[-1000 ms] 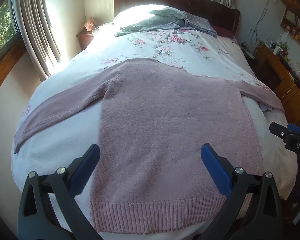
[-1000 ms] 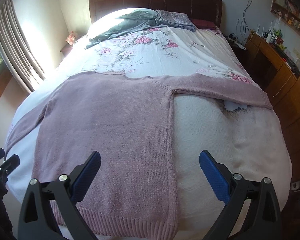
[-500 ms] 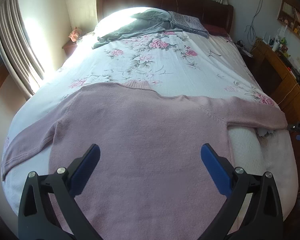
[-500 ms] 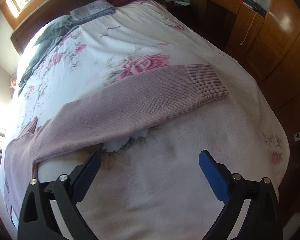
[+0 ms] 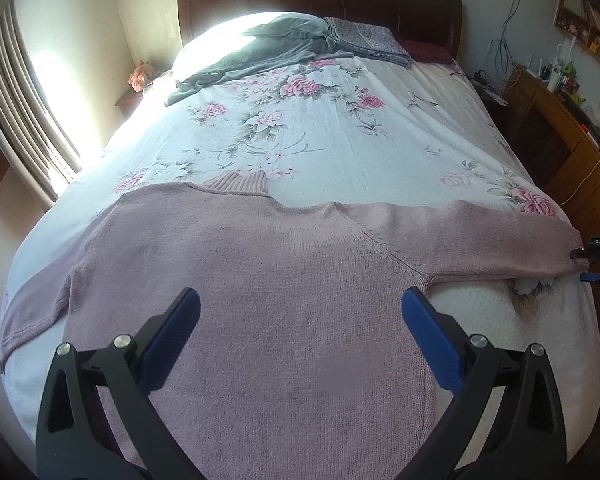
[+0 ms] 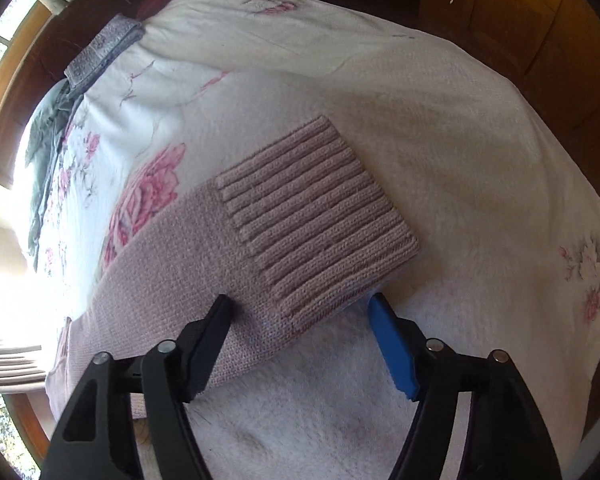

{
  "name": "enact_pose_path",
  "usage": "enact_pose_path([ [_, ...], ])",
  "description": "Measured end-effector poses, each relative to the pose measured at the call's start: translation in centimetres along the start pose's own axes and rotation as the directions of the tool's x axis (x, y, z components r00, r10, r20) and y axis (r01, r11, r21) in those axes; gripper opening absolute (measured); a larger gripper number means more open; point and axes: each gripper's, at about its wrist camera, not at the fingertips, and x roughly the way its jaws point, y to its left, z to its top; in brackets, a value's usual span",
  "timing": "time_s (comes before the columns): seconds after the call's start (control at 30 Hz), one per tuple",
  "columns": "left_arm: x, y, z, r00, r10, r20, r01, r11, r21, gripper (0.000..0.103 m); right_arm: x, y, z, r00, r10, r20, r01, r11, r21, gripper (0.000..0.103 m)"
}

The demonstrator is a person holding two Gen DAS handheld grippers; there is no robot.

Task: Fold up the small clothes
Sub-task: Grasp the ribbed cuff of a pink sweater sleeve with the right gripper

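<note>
Mauve knit sweater (image 5: 260,288) spread flat, ribbed cuff (image 6: 320,216)

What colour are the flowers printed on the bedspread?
Pink roses with grey-green leaves on the white bedspread, clearest in the left wrist view.

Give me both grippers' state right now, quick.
Left gripper: open, empty, above the sweater body.
Right gripper: open, holding nothing, its jaws either side of the ribbed cuff.
</note>
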Motion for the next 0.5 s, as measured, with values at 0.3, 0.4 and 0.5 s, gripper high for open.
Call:
enact_pose_path([
  [0.3, 0.9, 2.6, -0.2, 0.999, 0.028, -0.035, -0.03, 0.998, -0.058, 0.1, -2.9, 3.3, 0.4, 0.993, 0.067, 0.101, -0.054, 0.991, -0.123, 0.013],
  [0.4, 1.4, 4.0, -0.1, 0.998, 0.022, -0.052, -0.027, 0.995, -0.096, 0.1, -3.6, 4.7, -0.6, 0.992, -0.014, 0.129, 0.036, 0.985, -0.171, 0.013],
  [0.5, 2.1, 5.5, 0.1, 0.997, 0.019, -0.07, -0.027, 0.992, -0.125, 0.1, -4.1, 6.4, -2.1, 0.978, -0.09, 0.189, 0.136, 0.959, -0.247, 0.013],
])
